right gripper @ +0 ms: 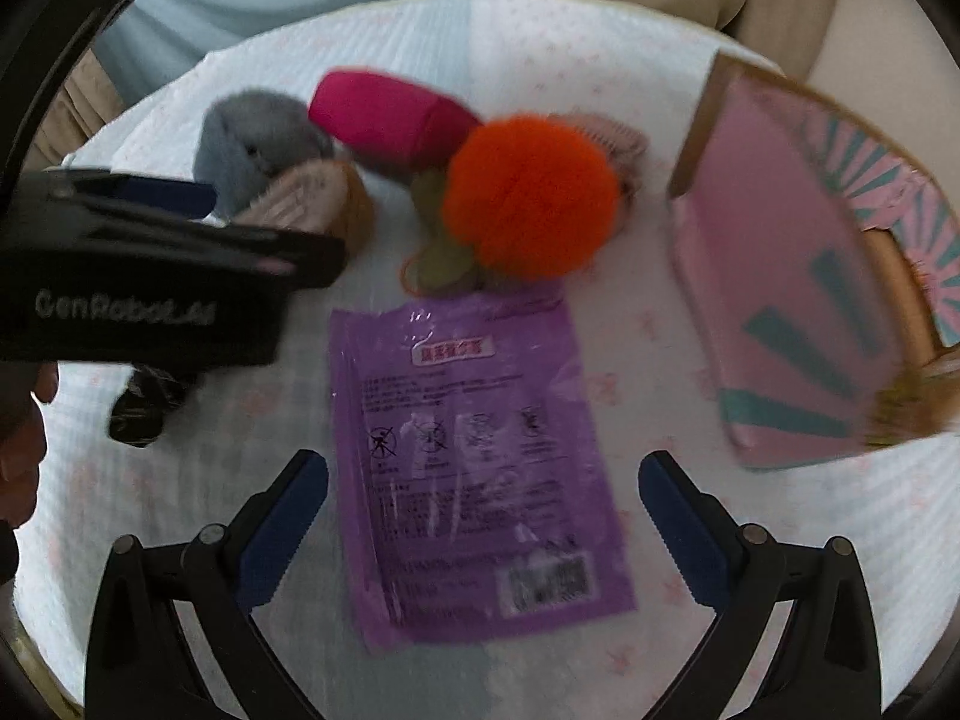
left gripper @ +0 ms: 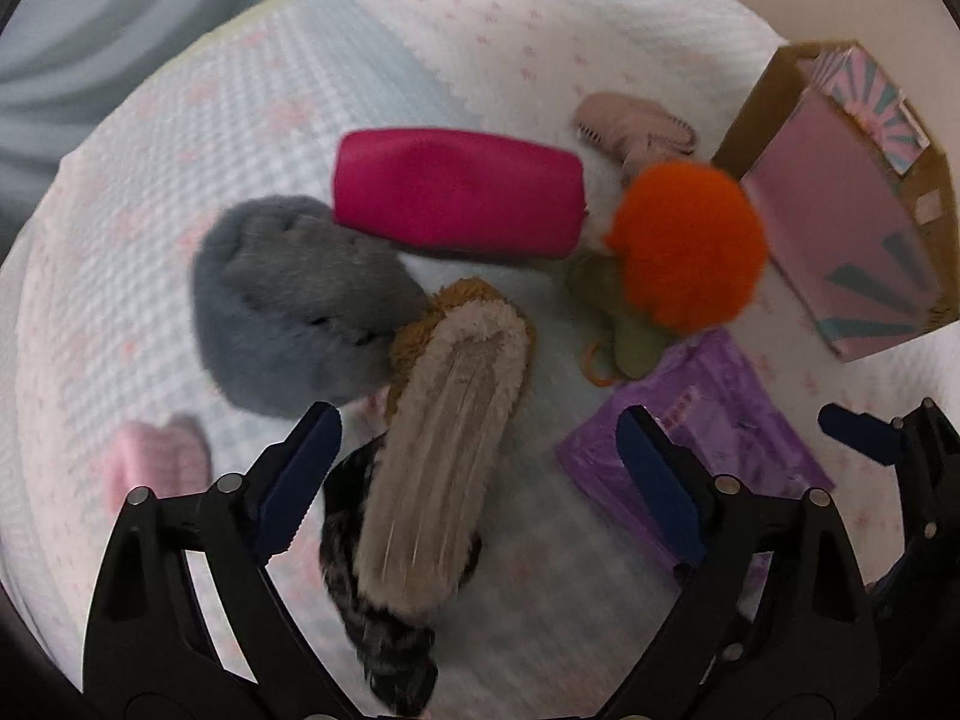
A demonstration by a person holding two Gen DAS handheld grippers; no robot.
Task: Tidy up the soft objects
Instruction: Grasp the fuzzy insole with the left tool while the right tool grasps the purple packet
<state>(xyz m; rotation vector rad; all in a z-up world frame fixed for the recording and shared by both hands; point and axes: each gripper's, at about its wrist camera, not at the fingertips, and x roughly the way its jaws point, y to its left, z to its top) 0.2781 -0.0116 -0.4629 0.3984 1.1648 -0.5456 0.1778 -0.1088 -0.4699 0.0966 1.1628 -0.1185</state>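
My left gripper [left gripper: 474, 438] stands open and points down over a long beige and brown plush [left gripper: 456, 420], which lies between its jaws without the pads touching it. A dark mottled soft piece [left gripper: 384, 630] lies under that plush. A grey fluffy plush [left gripper: 288, 300], a magenta pouch [left gripper: 456, 192] and an orange pompom [left gripper: 690, 240] with green leaves lie beyond it. My right gripper [right gripper: 483, 468] is open above a flat purple packet [right gripper: 474, 456], jaws on either side and clear of it. The left gripper's body [right gripper: 150, 276] shows at the left of the right wrist view.
A pink and teal cardboard box [right gripper: 798, 276] stands open at the right of the round table's quilted white cloth [right gripper: 780, 540]. A beige fuzzy item [left gripper: 636, 126] lies behind the pompom. A small pink soft thing [left gripper: 156, 462] sits at the left. A person's hand [right gripper: 24, 450] shows at the left edge.
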